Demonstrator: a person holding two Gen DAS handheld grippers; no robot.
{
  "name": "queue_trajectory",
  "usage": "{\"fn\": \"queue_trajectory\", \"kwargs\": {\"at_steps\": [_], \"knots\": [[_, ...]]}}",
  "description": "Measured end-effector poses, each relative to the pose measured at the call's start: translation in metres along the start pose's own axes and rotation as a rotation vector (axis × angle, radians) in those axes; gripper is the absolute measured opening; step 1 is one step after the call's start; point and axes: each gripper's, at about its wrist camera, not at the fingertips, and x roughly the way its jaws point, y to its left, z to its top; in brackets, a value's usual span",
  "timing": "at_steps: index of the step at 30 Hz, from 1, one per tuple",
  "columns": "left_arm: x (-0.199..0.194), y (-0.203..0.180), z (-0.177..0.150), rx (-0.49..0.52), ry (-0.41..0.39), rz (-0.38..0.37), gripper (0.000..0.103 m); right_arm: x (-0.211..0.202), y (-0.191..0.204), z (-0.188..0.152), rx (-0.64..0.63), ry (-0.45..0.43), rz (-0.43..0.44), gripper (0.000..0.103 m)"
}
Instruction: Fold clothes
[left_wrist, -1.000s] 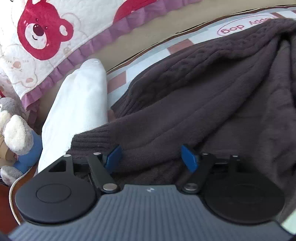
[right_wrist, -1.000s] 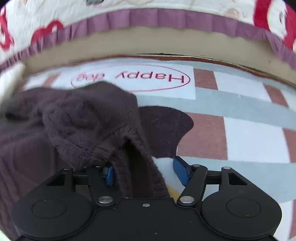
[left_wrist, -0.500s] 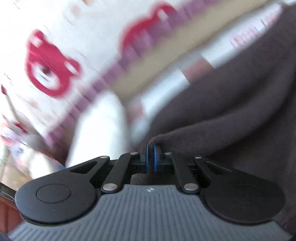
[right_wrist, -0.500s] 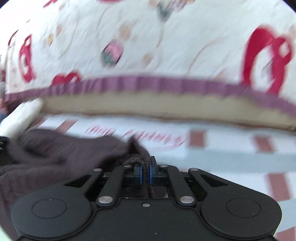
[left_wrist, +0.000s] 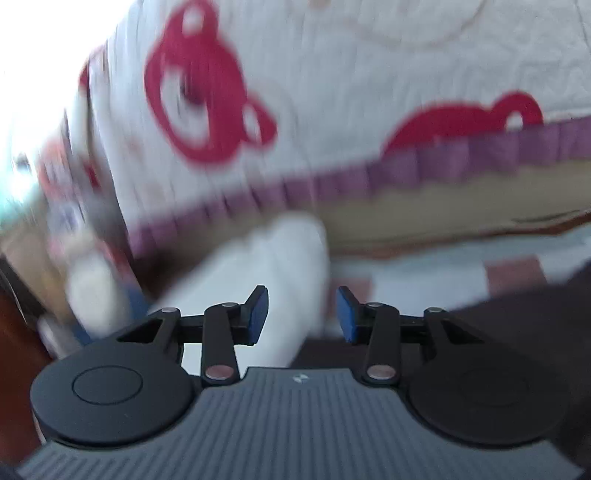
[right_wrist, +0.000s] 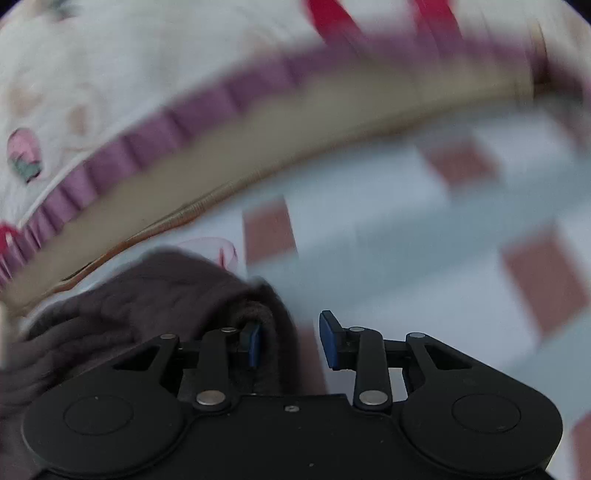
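A: Your left gripper (left_wrist: 301, 314) has its jaws spread apart, with nothing between the blue pads (left_wrist: 258, 314). Through the gap you see the white pillow (left_wrist: 273, 266), not the garment.

B: And where is the sweater on that side?

A: The dark brown sweater (left_wrist: 517, 317) lies low and to the right of your left gripper, on the checked mat (left_wrist: 424, 266). The picture is blurred, so you cannot tell whether the right pad touches it.

B: What about your right gripper?

A: Your right gripper (right_wrist: 290, 339) also has its jaws parted. A thick knitted edge of the sweater (right_wrist: 155, 295) runs up through the gap, close against the left pad (right_wrist: 253, 343); the right pad stands clear of it, with the mat (right_wrist: 406, 258) showing in between. So the cloth sits in the opening but you are not clamping it.

B: Where does the rest of it lie?

A: It bunches to the left of your right gripper, on the mat, near the bed's edge. Above that edge hangs the white quilt (left_wrist: 369, 74) with red bear prints (left_wrist: 207, 92) and a purple frill (right_wrist: 166, 133).
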Motion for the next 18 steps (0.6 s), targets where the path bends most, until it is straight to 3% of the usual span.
{"fn": "queue_trajectory", "kwargs": {"at_steps": [6, 12, 13, 15, 18], "knots": [[-0.021, 0.008, -0.063, -0.069, 0.153, -0.130, 0.047, -0.016, 0.010, -0.001, -0.057, -0.104, -0.027, 0.044], [-0.061, 0.019, -0.089, 0.060, 0.097, -0.106, 0.054, -0.048, -0.003, -0.010, 0.002, -0.242, -0.205, 0.046], [-0.065, 0.023, -0.091, 0.065, 0.092, -0.105, 0.054, -0.058, -0.004, -0.013, 0.026, -0.272, -0.202, 0.046], [-0.072, 0.032, -0.091, 0.039, 0.088, -0.112, 0.054, -0.071, 0.004, -0.024, 0.024, -0.259, -0.086, 0.046], [-0.082, 0.046, -0.096, -0.040, 0.104, -0.146, 0.055, -0.083, 0.024, -0.060, 0.107, -0.156, 0.151, 0.046]]}}
